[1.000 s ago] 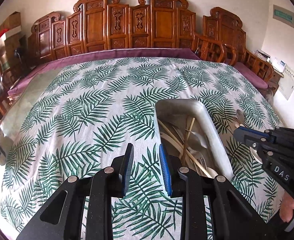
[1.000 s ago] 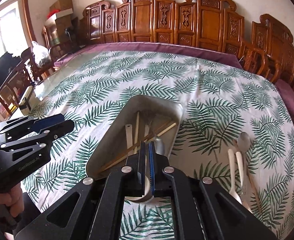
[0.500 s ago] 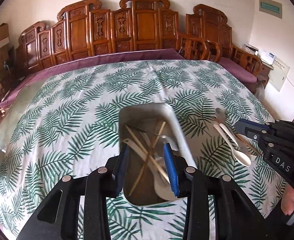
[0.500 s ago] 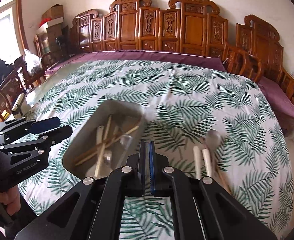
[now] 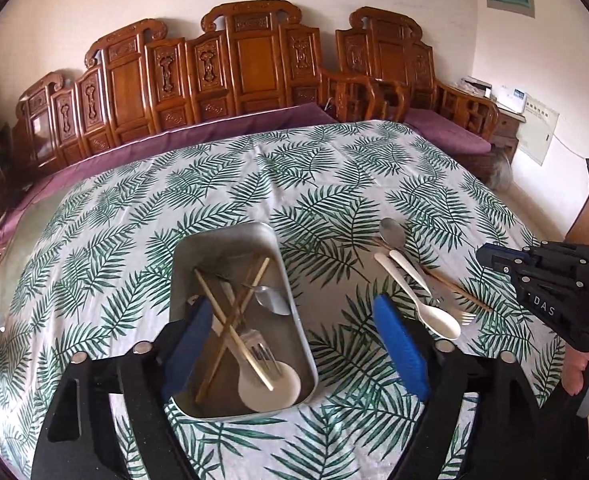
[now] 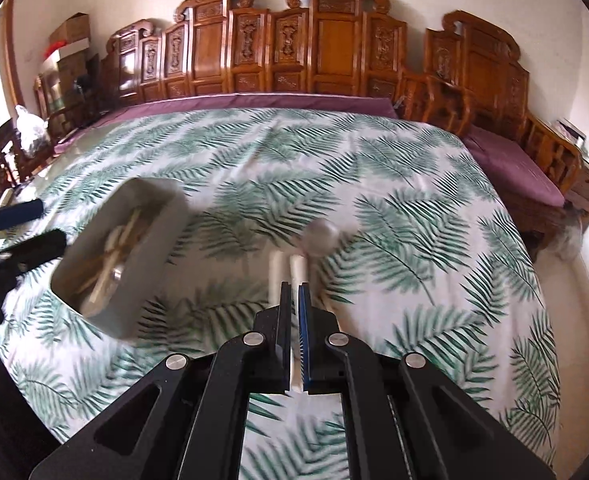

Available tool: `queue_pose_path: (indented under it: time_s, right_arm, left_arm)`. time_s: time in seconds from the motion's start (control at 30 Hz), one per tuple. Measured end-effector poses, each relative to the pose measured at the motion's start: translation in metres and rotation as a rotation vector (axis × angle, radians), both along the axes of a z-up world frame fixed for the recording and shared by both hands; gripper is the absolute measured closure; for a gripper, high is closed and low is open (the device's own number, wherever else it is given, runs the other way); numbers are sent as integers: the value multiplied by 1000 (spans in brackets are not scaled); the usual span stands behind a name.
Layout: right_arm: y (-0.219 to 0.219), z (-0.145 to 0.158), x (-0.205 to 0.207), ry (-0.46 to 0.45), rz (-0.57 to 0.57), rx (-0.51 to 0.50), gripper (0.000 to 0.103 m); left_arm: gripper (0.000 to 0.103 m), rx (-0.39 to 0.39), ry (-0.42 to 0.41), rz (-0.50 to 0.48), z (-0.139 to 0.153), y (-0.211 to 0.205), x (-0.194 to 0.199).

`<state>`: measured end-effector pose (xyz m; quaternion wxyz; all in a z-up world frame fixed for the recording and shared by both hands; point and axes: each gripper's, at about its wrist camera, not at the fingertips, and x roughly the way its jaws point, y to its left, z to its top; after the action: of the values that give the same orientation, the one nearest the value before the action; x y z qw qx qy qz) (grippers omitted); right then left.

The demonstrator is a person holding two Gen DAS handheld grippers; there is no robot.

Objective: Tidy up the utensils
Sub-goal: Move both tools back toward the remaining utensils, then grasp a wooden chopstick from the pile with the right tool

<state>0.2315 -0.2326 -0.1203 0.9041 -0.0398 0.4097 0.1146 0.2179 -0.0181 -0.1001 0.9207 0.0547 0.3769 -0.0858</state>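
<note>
Utensils are split between two spots on the counter [image 5: 254, 184], which is covered by a leaf-print cloth. Chopsticks [image 5: 230, 312], a fork [image 5: 260, 350], a metal spoon [image 5: 272, 300] and a white spoon [image 5: 268, 388] are seen lying crossed inside the tray [image 5: 282, 264]. Beside the tray, well apart from it, two white spoons [image 5: 418, 304], a metal spoon [image 5: 390, 232], a fork and a chopstick are left on the cloth. The left gripper [image 5: 294, 356] is held over the tray's near end, its fingers opening, nothing between them. The right gripper [image 6: 293, 308] is held above the loose white spoons [image 6: 290, 268], fingers clenched together, apparently empty, though that view is blurred.
</note>
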Motion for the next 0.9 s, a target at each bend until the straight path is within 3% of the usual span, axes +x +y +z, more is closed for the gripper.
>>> queue_pose_path:
  time_s: [0.33,0.43,0.9]
  right_arm:
    - [-38,-29,7,46,-12,12,97]
    - [-46,-43,11,80,-1,21,86]
    - [-43,-73,32,141,73,30,85]
  left_arm:
    - [11,24,38,-32,-13,-27,1]
    - [11,31,56,-41,-20,-36,1]
    - [11,26,127,-70,-54,-69,0]
